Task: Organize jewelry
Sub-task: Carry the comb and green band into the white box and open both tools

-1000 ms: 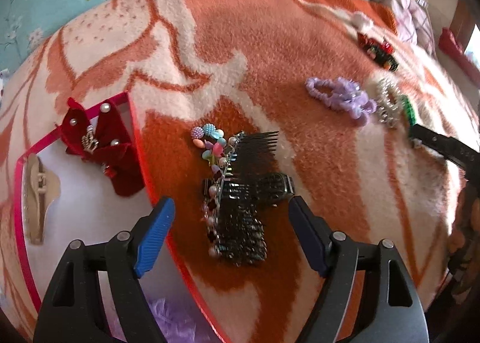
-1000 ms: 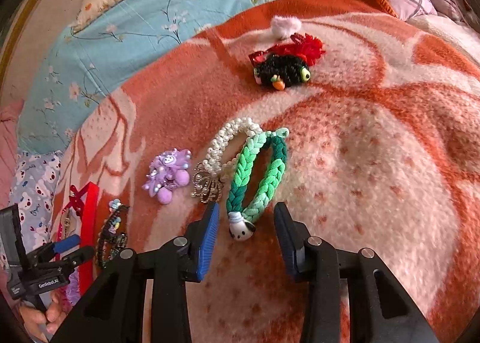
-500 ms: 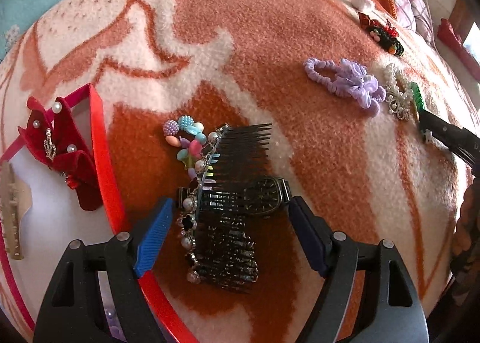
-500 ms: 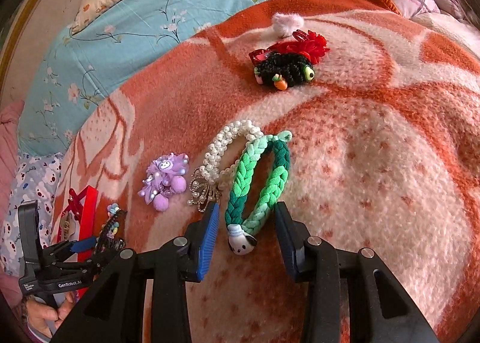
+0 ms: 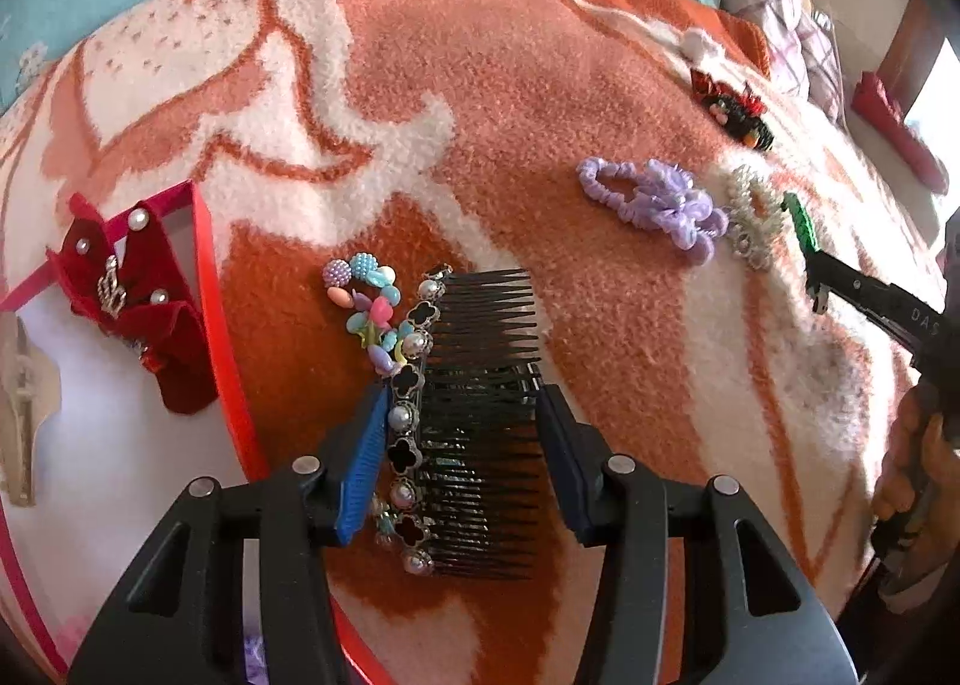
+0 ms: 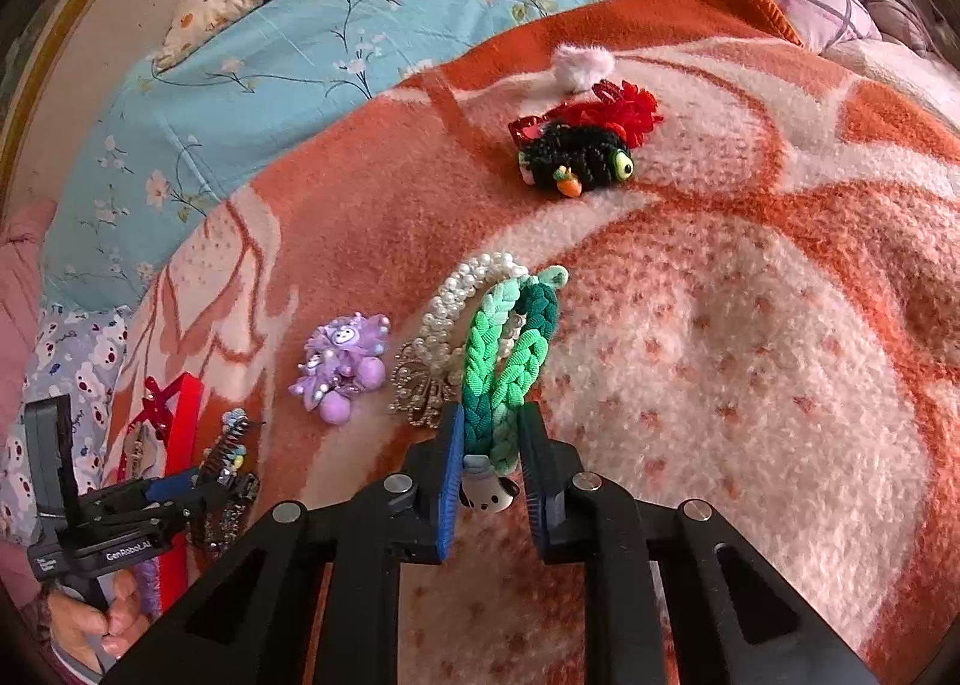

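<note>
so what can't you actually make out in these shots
- Left wrist view: the left claw straddles the comb; its arms cover the comb's near end, so contact with the comb is unclear.
- Left wrist view: the red tray runs off the left edge; its contents are partly cut off.
- Right wrist view: the right claw flanks the green band; a firm pinch can't be confirmed.

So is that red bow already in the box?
Partly: the red bow lies inside the box, its upper end draped over the rim.
</note>
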